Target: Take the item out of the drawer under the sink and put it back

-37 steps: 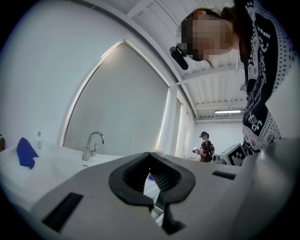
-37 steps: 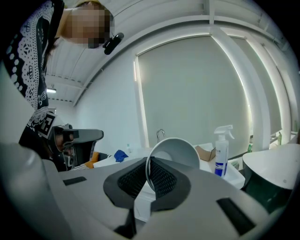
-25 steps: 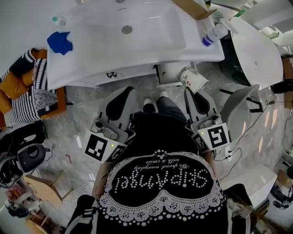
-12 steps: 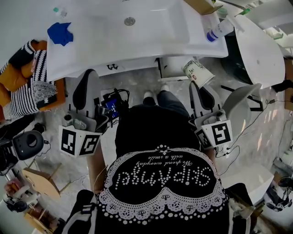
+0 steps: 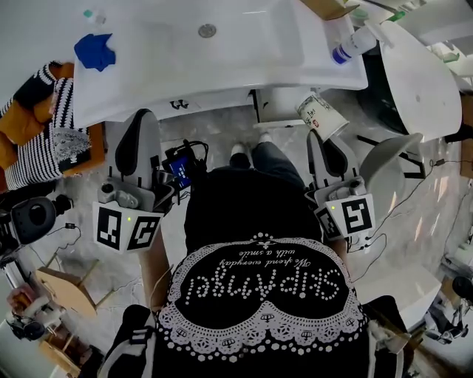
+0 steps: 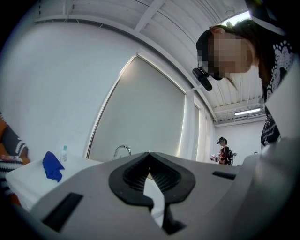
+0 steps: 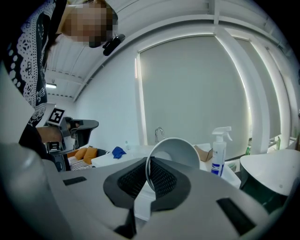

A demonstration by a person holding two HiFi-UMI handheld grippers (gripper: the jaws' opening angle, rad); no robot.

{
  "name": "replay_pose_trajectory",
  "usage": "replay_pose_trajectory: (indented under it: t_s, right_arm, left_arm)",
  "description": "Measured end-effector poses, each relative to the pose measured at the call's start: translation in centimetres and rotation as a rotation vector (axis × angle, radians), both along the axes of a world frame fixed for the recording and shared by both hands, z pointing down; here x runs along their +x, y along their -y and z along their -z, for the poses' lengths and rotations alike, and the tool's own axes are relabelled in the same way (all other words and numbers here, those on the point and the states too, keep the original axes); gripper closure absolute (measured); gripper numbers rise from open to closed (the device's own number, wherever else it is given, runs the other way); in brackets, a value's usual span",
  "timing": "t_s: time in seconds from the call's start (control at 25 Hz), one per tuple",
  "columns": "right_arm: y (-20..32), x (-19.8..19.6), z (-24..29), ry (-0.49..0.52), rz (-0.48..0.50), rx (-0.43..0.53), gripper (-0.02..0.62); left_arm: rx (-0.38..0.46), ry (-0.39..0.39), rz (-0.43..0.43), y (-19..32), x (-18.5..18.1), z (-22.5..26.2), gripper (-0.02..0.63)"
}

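White bathroom, marble floor, one white sink [image 5: 222,59] across the top of the head view. Counts: one blue cloth [image 5: 94,52] on the sink's left end, one small clear bottle [image 5: 89,13] behind it, one spray bottle [image 5: 347,48] and one cardboard box [image 5: 325,9] on the right end, one paper cup [image 5: 323,117], two hand-held grippers.

Left hand-held gripper [image 5: 140,117]: pads pressed together, nothing in them, raised in front of the sink's left part. Right hand-held gripper [image 5: 319,139]: pinching the paper cup by its rim. Cup is tilted, in the air just in front of the sink's right front edge, mouth toward the gripper.

Only the head view shows the cup's printed outside and the sink drain [image 5: 207,31]. Only the right gripper view shows the cup's plain white inside [image 7: 176,152] with its rim between the pads [image 7: 161,180]. Faucet [image 6: 121,150] shows in both gripper views, not the head view. Only the left gripper view shows a second person [image 6: 224,150] far off. Drawer state: cannot tell.
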State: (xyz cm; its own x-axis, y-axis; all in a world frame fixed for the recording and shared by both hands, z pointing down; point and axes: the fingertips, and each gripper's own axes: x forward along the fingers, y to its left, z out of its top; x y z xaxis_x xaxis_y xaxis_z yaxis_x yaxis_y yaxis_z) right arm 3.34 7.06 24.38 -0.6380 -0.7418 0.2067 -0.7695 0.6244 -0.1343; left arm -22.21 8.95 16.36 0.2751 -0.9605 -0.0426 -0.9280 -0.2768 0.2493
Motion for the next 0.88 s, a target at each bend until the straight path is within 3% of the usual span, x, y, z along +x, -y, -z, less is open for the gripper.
replay_pose_trajectory:
  t_s: [0.56, 0.88]
  right_arm:
    - [3.6, 4.7, -0.5, -0.007, -0.049, -0.028, 0.569]
    - [5.8, 5.5, -0.3, -0.030, 0.006, 0.000, 0.569]
  left_arm:
    - [-0.055, 0.004, -0.152, 4.8, 9.1, -1.3, 0.601]
    - [-0.101, 0.022, -0.210, 6.0, 15.0, -2.8, 0.601]
